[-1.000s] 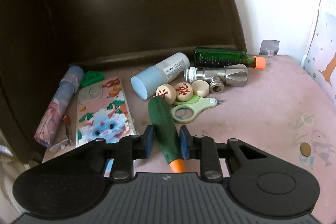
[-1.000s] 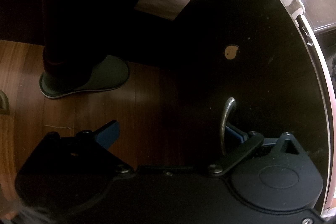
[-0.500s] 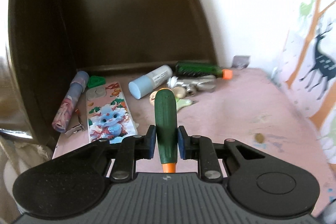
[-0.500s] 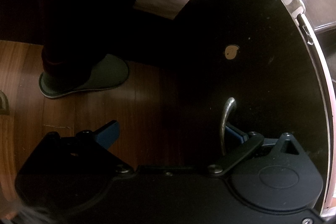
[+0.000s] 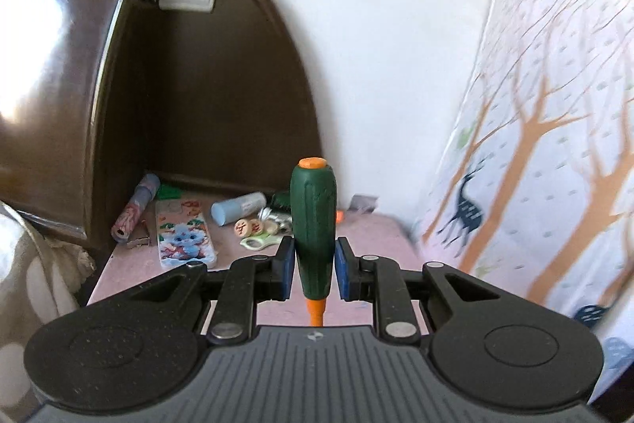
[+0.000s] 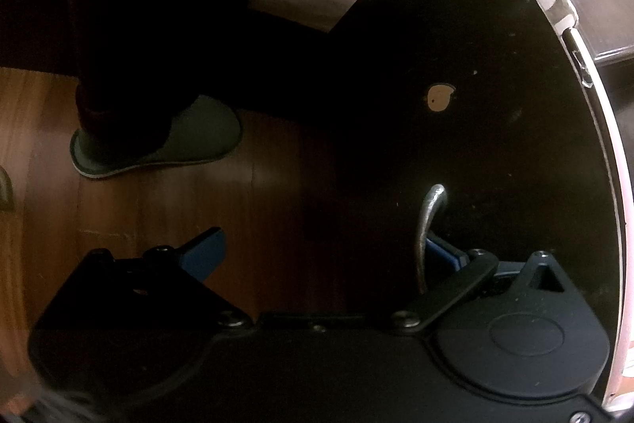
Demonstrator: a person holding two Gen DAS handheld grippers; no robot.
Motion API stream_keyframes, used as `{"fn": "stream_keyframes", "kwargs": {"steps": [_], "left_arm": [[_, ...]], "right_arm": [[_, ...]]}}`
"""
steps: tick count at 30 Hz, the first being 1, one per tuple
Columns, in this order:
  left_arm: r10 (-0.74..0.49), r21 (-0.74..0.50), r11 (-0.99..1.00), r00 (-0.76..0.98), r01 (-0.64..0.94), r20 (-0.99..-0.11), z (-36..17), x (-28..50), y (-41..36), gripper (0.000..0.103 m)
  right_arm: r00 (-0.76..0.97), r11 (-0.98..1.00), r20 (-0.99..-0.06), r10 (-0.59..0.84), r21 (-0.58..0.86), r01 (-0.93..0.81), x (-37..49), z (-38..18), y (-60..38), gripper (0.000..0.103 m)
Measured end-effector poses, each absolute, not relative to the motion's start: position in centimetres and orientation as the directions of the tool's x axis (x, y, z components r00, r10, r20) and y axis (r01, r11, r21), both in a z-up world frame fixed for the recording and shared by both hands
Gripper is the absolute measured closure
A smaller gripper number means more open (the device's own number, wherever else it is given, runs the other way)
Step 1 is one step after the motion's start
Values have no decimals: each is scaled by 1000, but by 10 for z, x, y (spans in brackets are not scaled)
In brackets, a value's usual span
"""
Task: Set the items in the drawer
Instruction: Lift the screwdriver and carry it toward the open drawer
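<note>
Above front edge of pink nightstand top (image 5: 253,266): left gripper (image 5: 315,268) clamped on green screwdriver (image 5: 313,224), long axis along fingers, orange cap away from camera, shaft toward it. Other items clustered at top's back-left corner, well apart from tool.

Right side: right gripper (image 6: 325,252) spread wide, one finger (image 6: 443,254) hooked behind drawer handle (image 6: 428,224) on dark drawer front (image 6: 495,145). Whether drawer stands open, cannot tell. Judgement: screwdriver must travel rightward and down to drawer; left hand carries it.
</note>
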State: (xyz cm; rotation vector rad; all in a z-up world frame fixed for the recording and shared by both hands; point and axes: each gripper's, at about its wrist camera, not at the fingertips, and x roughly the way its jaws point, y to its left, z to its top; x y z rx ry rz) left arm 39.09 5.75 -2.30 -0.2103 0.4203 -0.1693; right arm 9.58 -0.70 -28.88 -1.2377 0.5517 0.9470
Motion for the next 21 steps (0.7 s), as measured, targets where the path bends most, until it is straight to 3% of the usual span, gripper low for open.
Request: {"fn": "stream_keyframes", "kwargs": {"steps": [7,21], "left_arm": [[-219,-193,970,882,149,-418,-18,347,55,83],[-260,-175,965,668,194,-697,-121,277,48,83]], "right_arm": [[529,30,-796,295,-546,-837,97,-292,-6,0],[532,35,-798,284,-545,-837,96,-294,-2,0]]}}
